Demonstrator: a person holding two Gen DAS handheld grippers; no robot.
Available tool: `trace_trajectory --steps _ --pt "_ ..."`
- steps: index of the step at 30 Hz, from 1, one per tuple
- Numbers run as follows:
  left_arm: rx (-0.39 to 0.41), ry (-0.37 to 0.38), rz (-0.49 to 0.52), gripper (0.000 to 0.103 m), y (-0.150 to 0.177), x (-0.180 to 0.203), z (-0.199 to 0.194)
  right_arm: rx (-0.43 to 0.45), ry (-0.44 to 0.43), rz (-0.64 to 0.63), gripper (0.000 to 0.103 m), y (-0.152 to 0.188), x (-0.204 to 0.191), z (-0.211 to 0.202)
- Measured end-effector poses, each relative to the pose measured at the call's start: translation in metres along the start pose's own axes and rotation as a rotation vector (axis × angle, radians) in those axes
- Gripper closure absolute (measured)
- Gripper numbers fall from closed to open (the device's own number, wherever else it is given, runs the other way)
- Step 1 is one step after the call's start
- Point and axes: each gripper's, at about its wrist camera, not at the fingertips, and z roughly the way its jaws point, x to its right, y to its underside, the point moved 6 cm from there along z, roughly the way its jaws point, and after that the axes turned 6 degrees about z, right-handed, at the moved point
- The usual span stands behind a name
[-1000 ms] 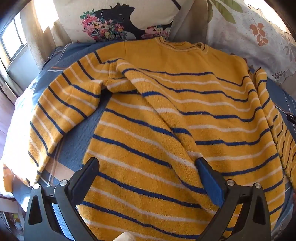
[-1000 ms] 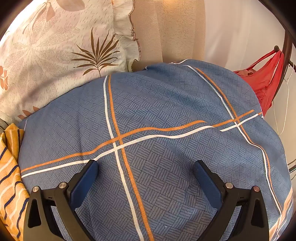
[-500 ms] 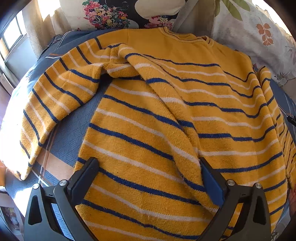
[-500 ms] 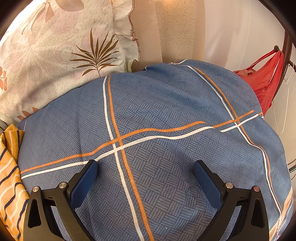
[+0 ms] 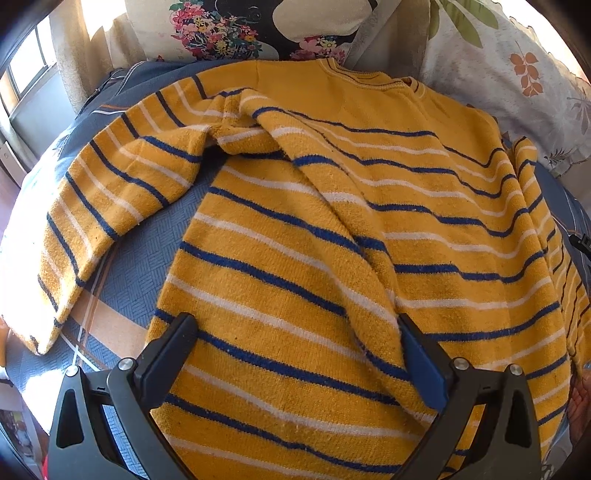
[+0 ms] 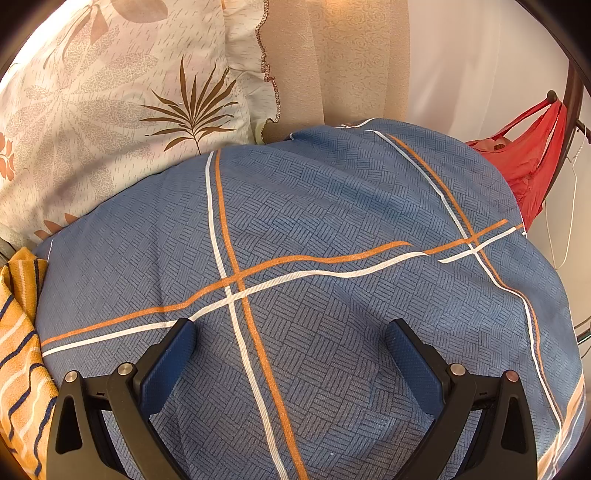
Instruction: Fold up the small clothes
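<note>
A yellow sweater (image 5: 369,206) with blue and white stripes lies spread on the blue bed cover (image 5: 147,251), neck toward the pillows, left sleeve (image 5: 110,192) stretched out, a ridge of fabric running diagonally down its body. My left gripper (image 5: 295,332) is open and empty, hovering over the sweater's lower body. My right gripper (image 6: 291,332) is open and empty over bare bed cover (image 6: 332,206). The sweater's edge (image 6: 18,350) shows at the far left of the right wrist view.
Pillows stand at the head of the bed: a floral one (image 5: 236,29) and leaf-print ones (image 5: 517,74), (image 6: 110,103). A window (image 5: 22,74) is at left. A red bag (image 6: 528,162) hangs beside a curtain (image 6: 343,62) at right.
My left gripper has moved forward and lower over the sweater, so it looks bigger in view. The right gripper has barely moved.
</note>
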Motion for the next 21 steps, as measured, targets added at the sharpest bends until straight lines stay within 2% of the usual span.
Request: trace_trajectory --steps 18,21 --pt "0.014 -0.005 0.023 0.000 0.0012 0.0041 0.0016 -0.001 0.000 0.010 0.000 0.0008 0.0000 -0.0002" --pt "0.025 -0.002 0.012 0.000 -0.0003 0.0029 -0.0033 -0.032 -0.009 -0.002 0.000 0.0017 0.0002 -0.0010"
